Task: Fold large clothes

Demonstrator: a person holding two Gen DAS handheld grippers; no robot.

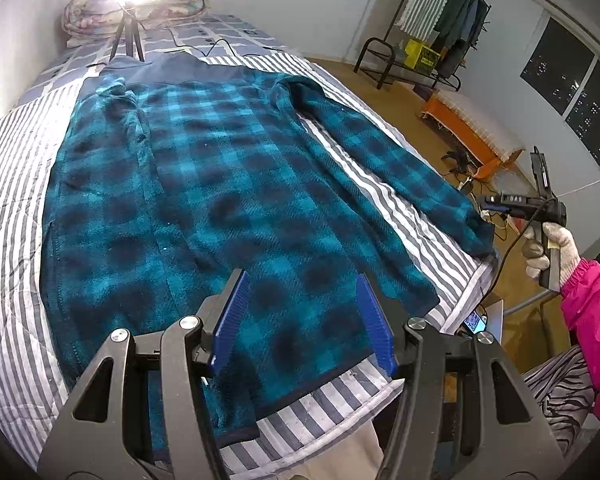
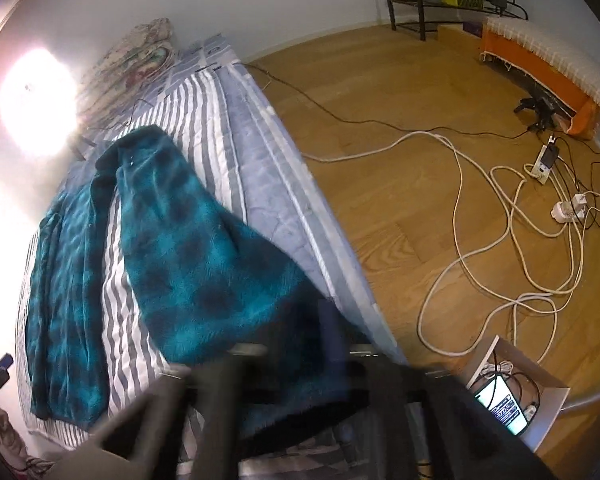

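1. Striped bedcover [image 1: 16,184]: grey and white, spread over the bed; it carries everything listed below.
2. Plaid jacket [image 1: 204,184]: teal and dark blue, lying flat on the bedcover with its hem toward me and its collar toward the far wall. One sleeve is folded in over the body on the left side of the left wrist view.
3. My left gripper [image 1: 302,320]: hovering over the hem of the jacket, its blue pads standing apart with nothing pinched between them; the jaws are open.
4. Other sleeve [image 1: 384,148]: stretched out toward the right edge of the bed, its cuff near the mattress corner.
5. My right gripper [image 2: 300,344]: at the cuff end of that sleeve. The right wrist view is blurred here; the fabric lies between my fingers, but I cannot tell whether the pads press on it.
6. Gloved hand [image 1: 548,248]: holds the handle of the right gripper beyond the bed edge, with a pink sleeve behind it.
7. Wooden floor [image 2: 400,200]: beside the bed, crossed by white cables [image 2: 480,216].
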